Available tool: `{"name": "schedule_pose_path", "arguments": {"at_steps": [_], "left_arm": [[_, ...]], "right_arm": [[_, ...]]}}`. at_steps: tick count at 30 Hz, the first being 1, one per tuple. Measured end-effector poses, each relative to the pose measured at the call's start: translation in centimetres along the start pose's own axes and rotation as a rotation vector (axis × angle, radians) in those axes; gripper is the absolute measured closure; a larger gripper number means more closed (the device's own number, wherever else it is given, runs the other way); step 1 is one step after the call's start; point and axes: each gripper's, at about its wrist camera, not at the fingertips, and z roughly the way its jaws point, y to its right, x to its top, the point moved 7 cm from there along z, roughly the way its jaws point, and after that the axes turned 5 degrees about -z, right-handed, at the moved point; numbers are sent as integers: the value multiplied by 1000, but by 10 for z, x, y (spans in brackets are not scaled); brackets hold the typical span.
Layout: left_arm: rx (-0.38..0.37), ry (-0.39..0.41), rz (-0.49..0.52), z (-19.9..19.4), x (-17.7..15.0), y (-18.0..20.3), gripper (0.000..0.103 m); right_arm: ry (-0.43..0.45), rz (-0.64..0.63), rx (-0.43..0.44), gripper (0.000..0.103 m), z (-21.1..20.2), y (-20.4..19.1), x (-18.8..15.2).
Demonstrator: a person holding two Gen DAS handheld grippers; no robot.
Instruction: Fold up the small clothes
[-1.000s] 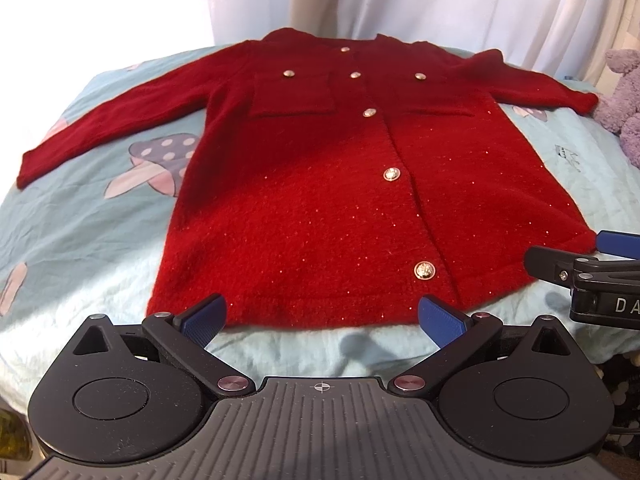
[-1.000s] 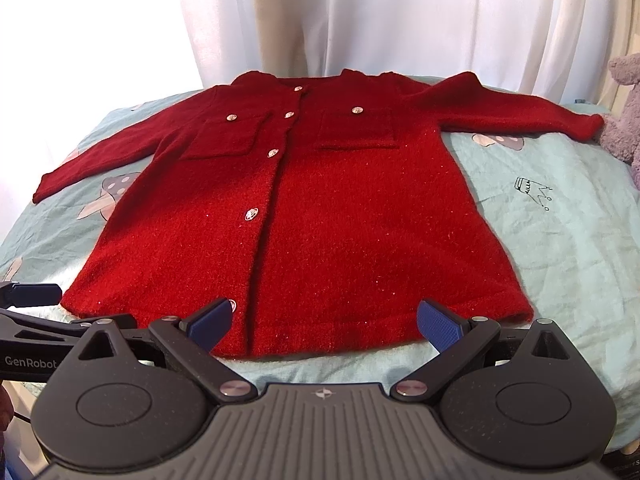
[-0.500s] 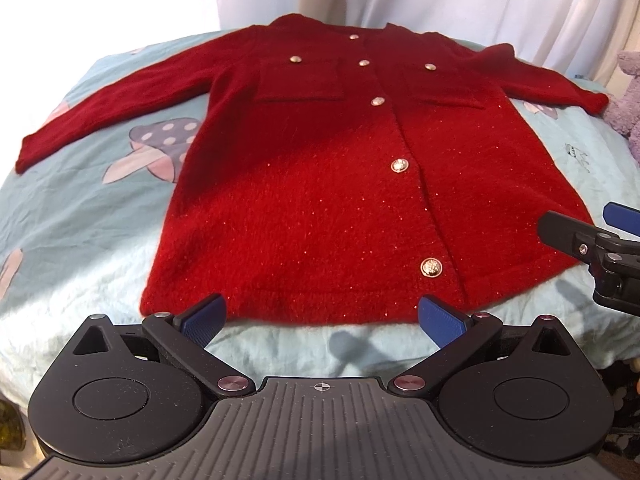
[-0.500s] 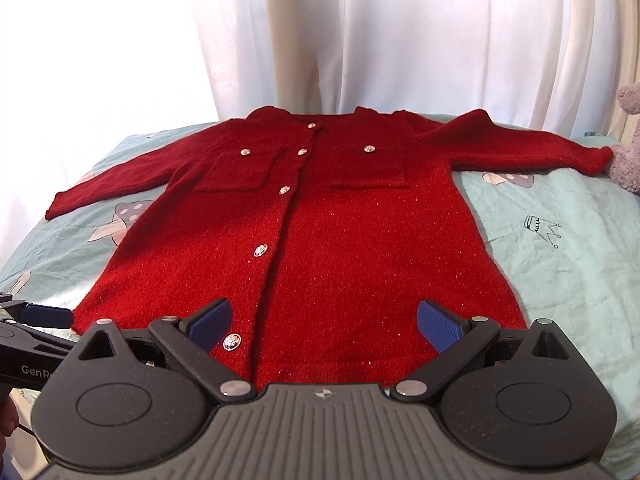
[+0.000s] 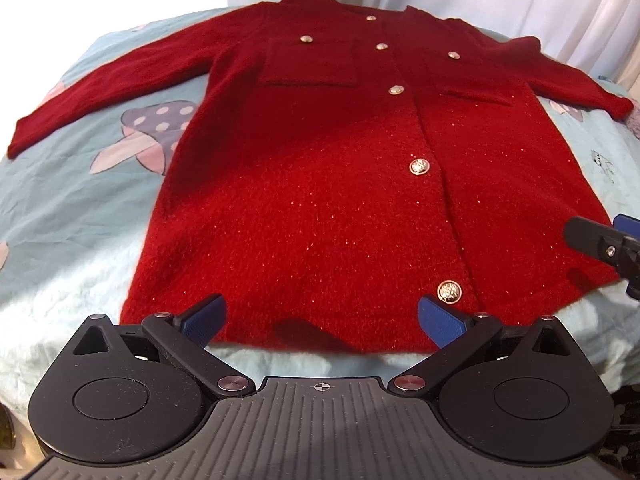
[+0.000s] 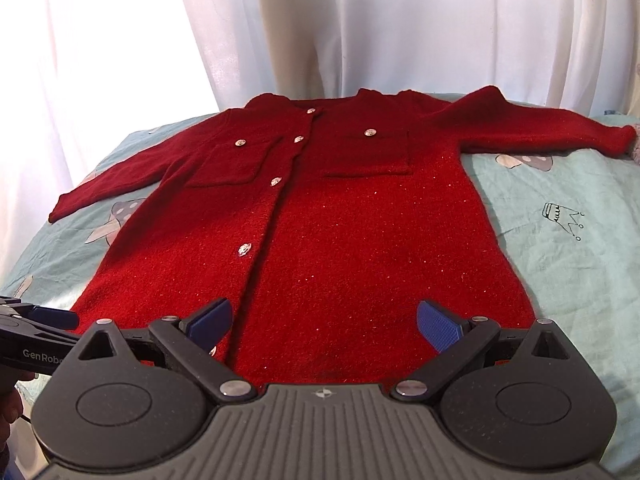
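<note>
A red knit cardigan [image 5: 320, 184] lies flat and face up on a bed, directly ahead of both tongs, its hem nearest them and its collar farthest away. The fabric is thick and fuzzy, with tiny glittering flecks scattered through the yarn. A buttoned placket runs up its middle, set with round, embossed metal buttons [image 5: 419, 167]; two square patch pockets sit high on the chest, each with its own button. Both sleeves [image 6: 540, 128] are spread out sideways, tapering to the cuffs.

The bedsheet [image 5: 72, 216] beneath is pale blue-green cotton, slightly wrinkled, printed with dotted mushrooms and a small outlined crown. White, softly pleated curtains [image 6: 360, 32] hang beyond the far edge of the bed.

The left tongs [image 5: 320, 320] hover at the hem, wide apart and holding nothing; their flat, ribbed blue pads [image 5: 204, 318] sit on black linkage arms, and the near-left part of the hem lies between them. The lowest button lies just beside their right pad. The right tongs [image 6: 322, 322] are likewise spread wide and empty, poised over the right half of the hem, with the placket running just beside their left pad. Each tool shows at the edge of the other's view: a black arm with a blue tip close to the hem's corner. The tools' bodies are matte black plastic with rounded lobes and a ridged grey centre plate.
</note>
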Motion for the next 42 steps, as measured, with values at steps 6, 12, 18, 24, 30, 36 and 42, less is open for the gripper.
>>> {"name": "schedule_pose_path", "arguments": {"at_steps": [6, 12, 18, 24, 30, 36, 42], "left_arm": [[21, 32, -31, -2, 37, -3, 0], [71, 135, -72, -7, 96, -10, 0], [111, 155, -159, 10, 137, -19, 0], [109, 152, -222, 25, 147, -22, 0], [124, 138, -264, 35, 153, -24, 0], [108, 133, -271, 44, 161, -22, 0], [43, 125, -253, 53, 181, -6, 0]], "right_arm": [[134, 83, -28, 4, 8, 69, 51], [331, 290, -267, 5, 22, 241, 123], [340, 684, -377, 49, 69, 413, 137], [326, 870, -459, 53, 111, 495, 130], [298, 907, -483, 59, 143, 516, 131], [354, 859, -478, 94, 144, 505, 144], [489, 558, -469, 94, 116, 427, 216]]}}
